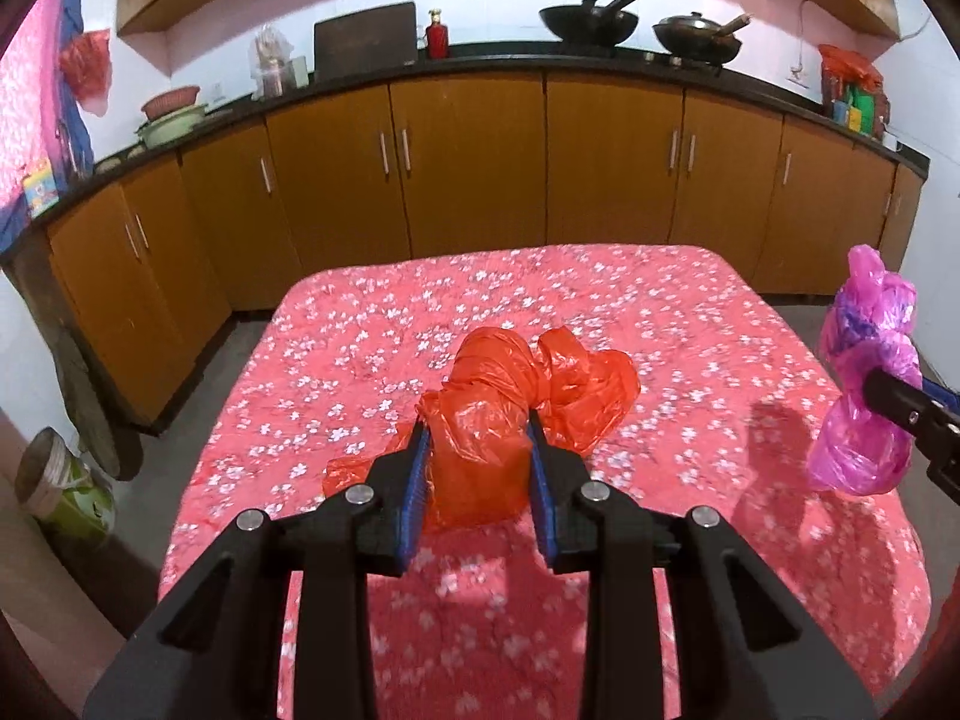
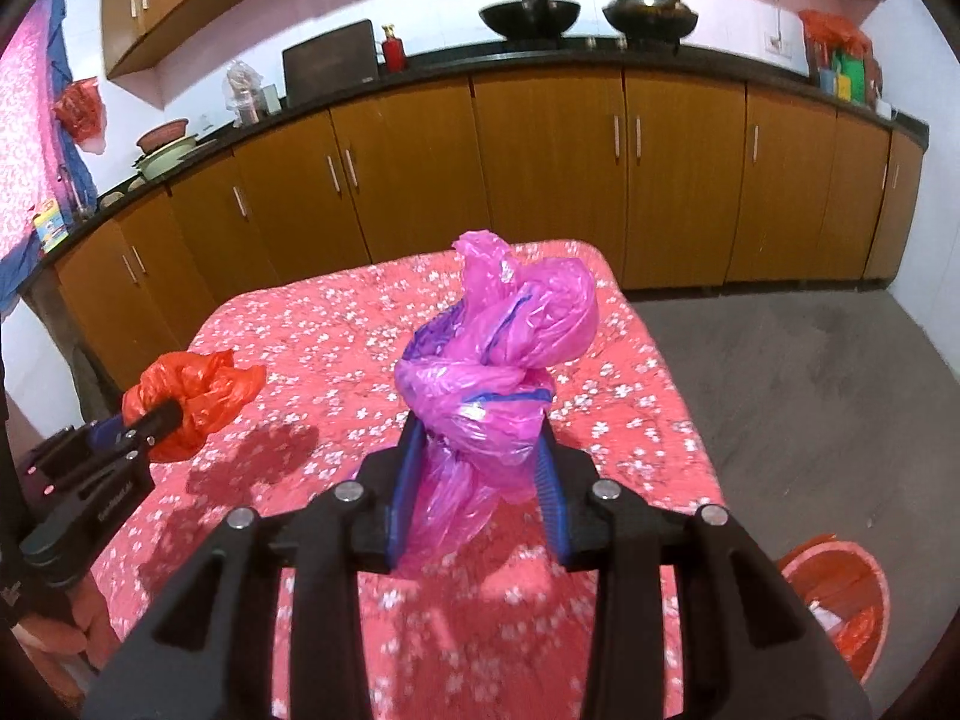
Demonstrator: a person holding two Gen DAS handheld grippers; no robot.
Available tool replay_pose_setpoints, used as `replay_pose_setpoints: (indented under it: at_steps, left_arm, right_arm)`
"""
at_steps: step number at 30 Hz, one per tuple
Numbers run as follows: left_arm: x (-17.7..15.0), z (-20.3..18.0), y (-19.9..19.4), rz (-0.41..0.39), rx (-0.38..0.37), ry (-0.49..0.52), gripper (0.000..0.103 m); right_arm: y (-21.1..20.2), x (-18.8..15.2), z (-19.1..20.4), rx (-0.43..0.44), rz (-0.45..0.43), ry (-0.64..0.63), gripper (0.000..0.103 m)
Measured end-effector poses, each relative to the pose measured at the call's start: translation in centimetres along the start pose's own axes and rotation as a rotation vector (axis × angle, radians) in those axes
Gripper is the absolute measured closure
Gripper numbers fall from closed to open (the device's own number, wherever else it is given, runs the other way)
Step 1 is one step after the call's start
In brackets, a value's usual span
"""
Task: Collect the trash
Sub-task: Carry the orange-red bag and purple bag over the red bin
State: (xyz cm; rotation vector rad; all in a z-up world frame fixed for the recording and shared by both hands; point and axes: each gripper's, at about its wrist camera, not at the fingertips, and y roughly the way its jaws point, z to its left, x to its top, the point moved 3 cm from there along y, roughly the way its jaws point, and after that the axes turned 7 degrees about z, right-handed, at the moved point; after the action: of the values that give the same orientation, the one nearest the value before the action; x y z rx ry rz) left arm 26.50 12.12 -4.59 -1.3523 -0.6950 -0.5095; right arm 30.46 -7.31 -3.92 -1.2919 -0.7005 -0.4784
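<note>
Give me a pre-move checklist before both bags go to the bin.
1. Left gripper clamped on the orange bag: ok.
2. Right gripper clamped on the pink bag: ok.
3. Both bags lifted off the floral tablecloth: ok, shadows fall apart from them.
4. Bags knotted, nothing spilling: ok.
5. Red bin located, on the floor to the right of the table: ok.
6. Room left in the bin: cannot tell, only part of it shows.

Both grippers, left gripper (image 1: 480, 450) and right gripper (image 2: 477, 450), are black plastic linkages with silver rivets and ribbed blue pads (image 1: 420, 468).
</note>
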Motion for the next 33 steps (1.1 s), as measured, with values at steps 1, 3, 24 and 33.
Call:
replay_pose_setpoints:
  at_steps: [1, 3, 24, 33]
  left_arm:
    - [-0.1, -0.3, -0.5, -0.005, 0.0, 0.004, 0.073]
    - [-0.3, -0.8, -1.6, -0.013, -0.005, 0.011, 0.073]
    - [-0.9, -10.1, -6.9, -0.051, -0.086, 0.14, 0.073]
    - [-1.5, -12.9, -7.5, -0.046, -0.106, 0.189, 0.073]
  right_arm:
    - [-0.9, -0.2, 0.0, -0.007, -0.01, -0.012, 0.068]
    - [-2.2, -0.8, -0.1, -0.018, -0.026, -0.029, 0.068]
    - [-10.1, -4.2, -10.1, -0.149, -0.093, 0.02, 0.068]
    - [-10.5, -4.8, -12.7, -0.18, -0.089, 0.055, 0.068]
